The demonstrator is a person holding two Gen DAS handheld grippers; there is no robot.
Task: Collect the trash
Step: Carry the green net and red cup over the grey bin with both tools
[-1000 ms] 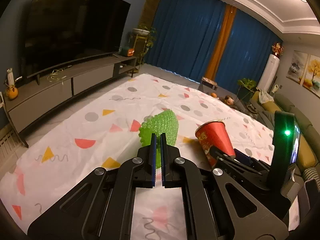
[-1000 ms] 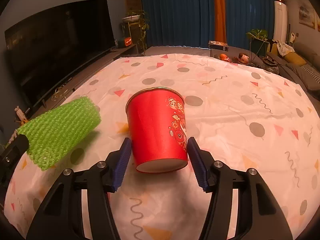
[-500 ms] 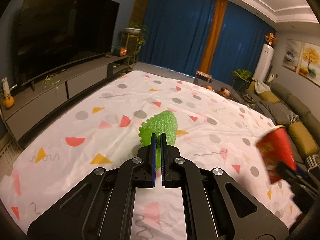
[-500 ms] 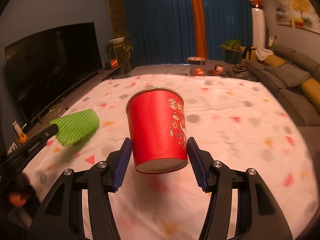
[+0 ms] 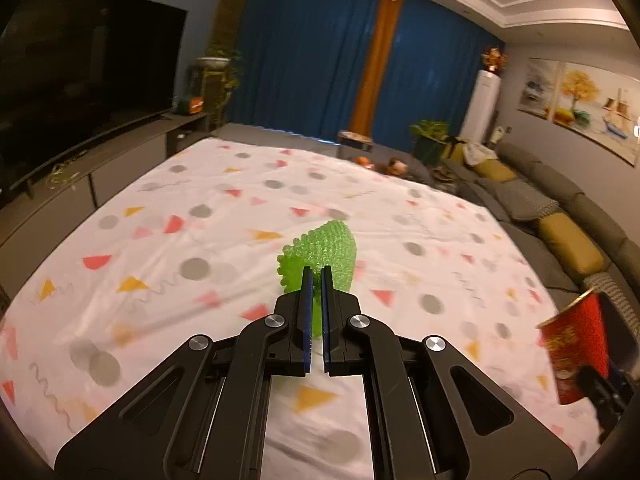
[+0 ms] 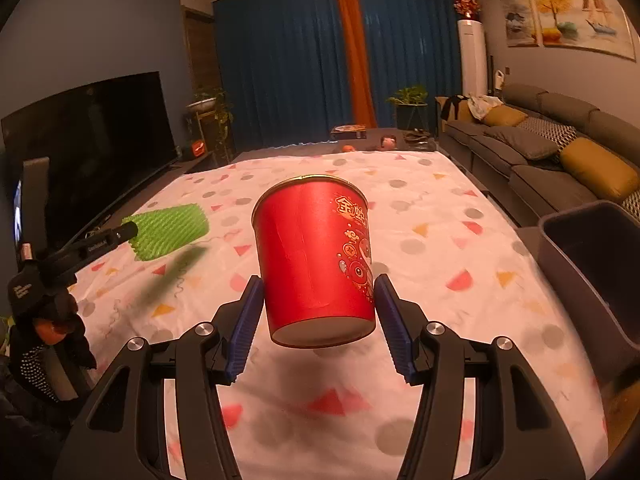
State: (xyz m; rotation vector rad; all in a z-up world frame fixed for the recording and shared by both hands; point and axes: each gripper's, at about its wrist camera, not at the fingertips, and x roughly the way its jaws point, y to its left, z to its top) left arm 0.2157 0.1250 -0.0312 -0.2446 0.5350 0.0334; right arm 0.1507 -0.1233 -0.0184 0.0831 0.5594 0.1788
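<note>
- Both pieces of trash are picked up: the left gripper (image 5: 316, 280) has its fingers nearly shut, pinching the green foam net (image 5: 320, 248), and the right gripper (image 6: 318, 308) has its fingers partway open, clamped on the red paper cup (image 6: 316, 256)
- Both hang above the patterned sheet (image 6: 440, 220); dropping them in the dark bin (image 6: 592, 256) at right remains
- Since a second ago the cup has swung right, and the bin is now in sight
</note>
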